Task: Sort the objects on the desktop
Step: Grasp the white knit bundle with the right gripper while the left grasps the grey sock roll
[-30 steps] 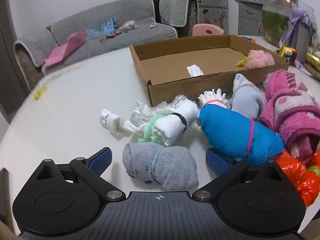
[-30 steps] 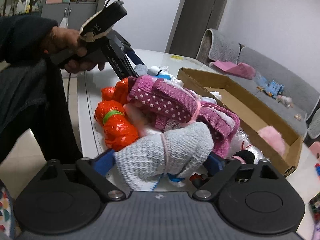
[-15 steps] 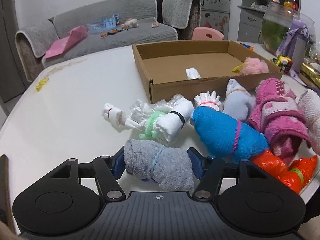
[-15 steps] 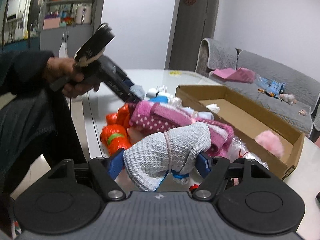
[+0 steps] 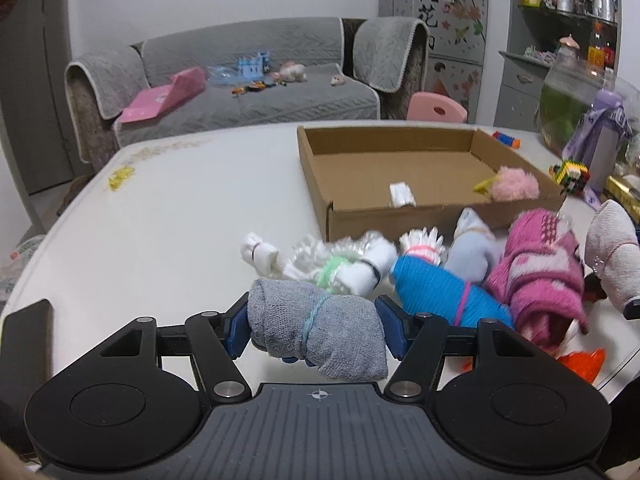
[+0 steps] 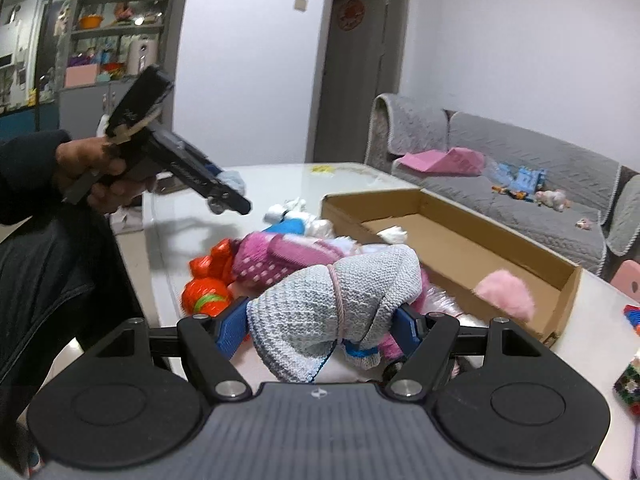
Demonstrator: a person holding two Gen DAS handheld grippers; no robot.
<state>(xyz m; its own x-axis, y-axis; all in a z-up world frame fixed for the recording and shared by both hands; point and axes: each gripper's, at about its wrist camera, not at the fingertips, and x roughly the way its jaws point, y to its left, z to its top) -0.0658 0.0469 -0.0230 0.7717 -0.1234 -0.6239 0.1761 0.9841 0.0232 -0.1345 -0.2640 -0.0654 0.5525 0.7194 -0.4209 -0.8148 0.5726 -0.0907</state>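
From the left wrist view, the left hand-held gripper (image 5: pixel 312 330) has just been closing and is now clamped on the grey cloth roll (image 5: pixel 316 330), its blue pads (image 5: pixel 237 332) pressing both ends, the roll bound by a blue band and hanging above the white counter (image 5: pixel 168 216). Just beyond it lie a white bundle (image 5: pixel 352 268) with a green tie, a blue roll (image 5: pixel 440 292) and a pink towel roll (image 5: pixel 540 276), packed close together in front of the cardboard box (image 5: pixel 320 184). Inside the box sit a small white piece (image 5: pixel 401 195) and a pink fluffy thing (image 5: pixel 515 184) against the right wall. At the far right edge a pale knitted bundle (image 5: pixel 612 256) shows, raised above the pile. Over to the right wrist view: the right hand-held gripper (image 6: pixel 320 326) has likewise just been closing and grips the pale knitted bundle (image 6: pixel 336 308), tied round with a pinkish band, held up clear of the heap. Below it lie the pink towel roll (image 6: pixel 280 260) and an orange bundle (image 6: pixel 208 298), with the open box (image 6: pixel 568 292) to the right. On the left, a person's hand (image 6: pixel 96 176) in a dark sleeve holds the other gripper (image 6: pixel 236 184) over the counter (image 6: pixel 192 224); its grey load is only partly visible from here.
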